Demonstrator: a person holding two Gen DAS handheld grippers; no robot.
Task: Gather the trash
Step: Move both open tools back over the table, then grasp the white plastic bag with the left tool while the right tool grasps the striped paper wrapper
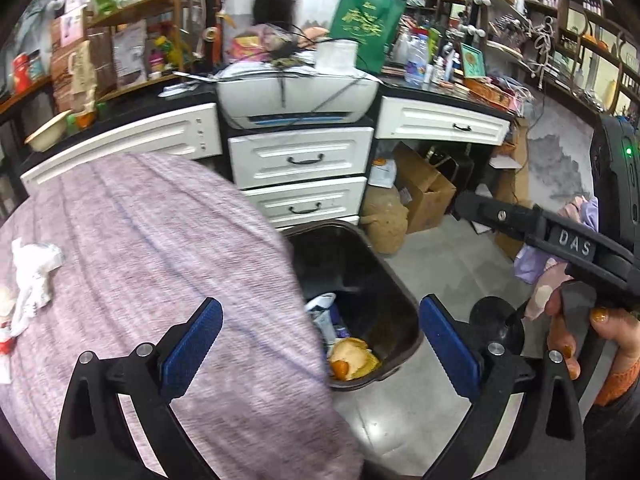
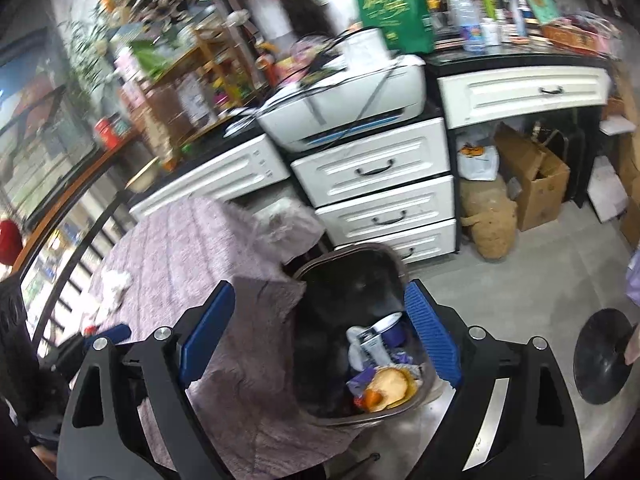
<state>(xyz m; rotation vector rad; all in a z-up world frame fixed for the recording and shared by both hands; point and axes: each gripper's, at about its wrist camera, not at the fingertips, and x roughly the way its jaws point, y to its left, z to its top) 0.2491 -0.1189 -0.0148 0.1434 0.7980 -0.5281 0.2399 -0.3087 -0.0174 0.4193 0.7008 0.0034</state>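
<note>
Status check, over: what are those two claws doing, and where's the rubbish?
Left gripper open, empty. Right gripper open, empty, over the trash bin. Crumpled tissue left on the purple tablecloth. Nothing blocking.

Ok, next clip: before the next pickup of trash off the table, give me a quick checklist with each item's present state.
1. Left gripper free: ok, its jaws stand wide with nothing between them.
2. Right gripper free: ok, open, nothing between its pads.
3. Trash bin uncovered: ok, open top, beside the table.
4. Room in the bin: ok, the scraps lie low at one end.
5. Trash left to collect: ok, crumpled white paper lies on the purple tablecloth.
6. Other trash near the table's left edge: cannot tell, only a red and white sliver shows.
</note>
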